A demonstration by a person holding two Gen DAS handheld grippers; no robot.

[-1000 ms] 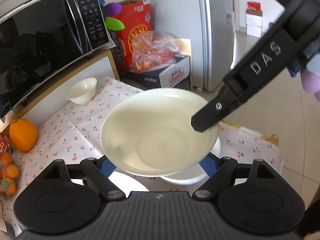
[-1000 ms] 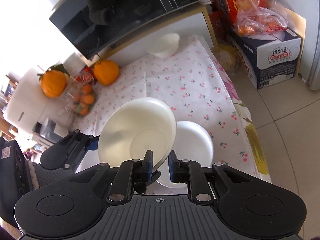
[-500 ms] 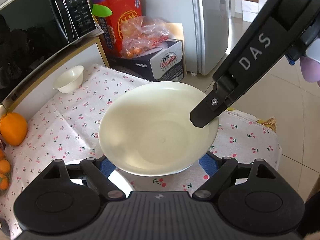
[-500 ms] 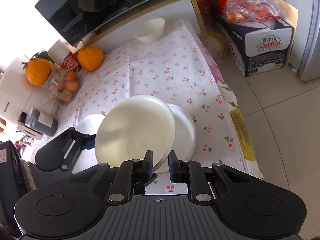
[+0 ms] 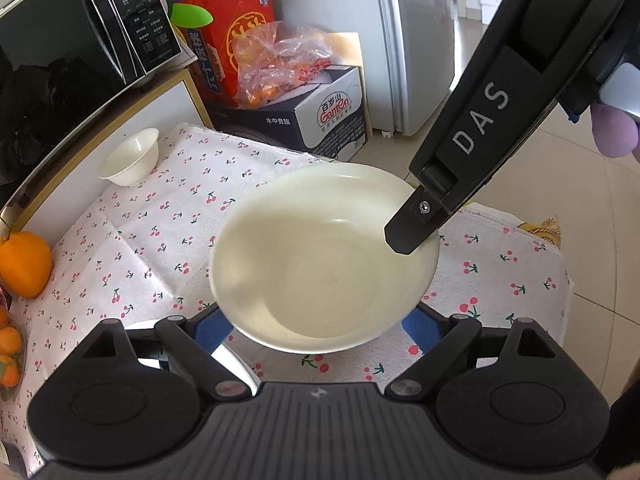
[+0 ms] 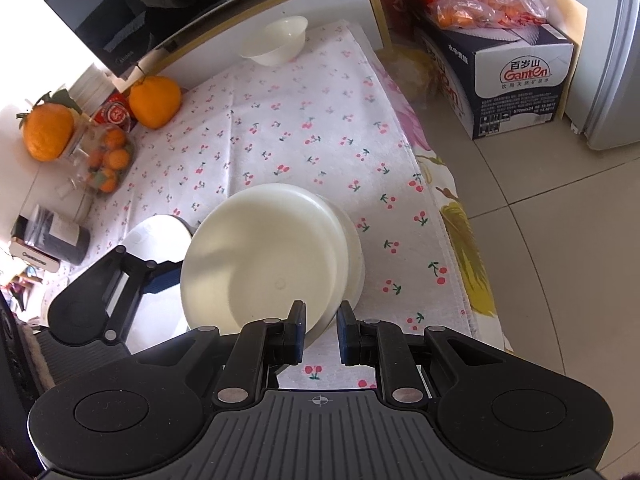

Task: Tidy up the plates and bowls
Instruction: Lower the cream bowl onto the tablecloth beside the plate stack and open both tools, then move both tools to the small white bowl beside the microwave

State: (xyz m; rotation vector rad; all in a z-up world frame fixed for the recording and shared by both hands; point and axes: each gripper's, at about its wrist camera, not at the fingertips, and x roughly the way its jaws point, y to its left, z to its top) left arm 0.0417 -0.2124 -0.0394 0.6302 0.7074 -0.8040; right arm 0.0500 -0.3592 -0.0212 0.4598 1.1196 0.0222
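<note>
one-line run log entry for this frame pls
phase: stacking | right gripper: shut on cream plate rim, above lower plate | left gripper: opening, plate between jaws | small bowl: untouched

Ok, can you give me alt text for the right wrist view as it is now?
The right gripper pinches the near rim of a cream plate, held tilted over a second plate on a cherry-print cloth. The left gripper sits at the plate's left, jaws opening. A small bowl stands at the cloth's far end.
</note>
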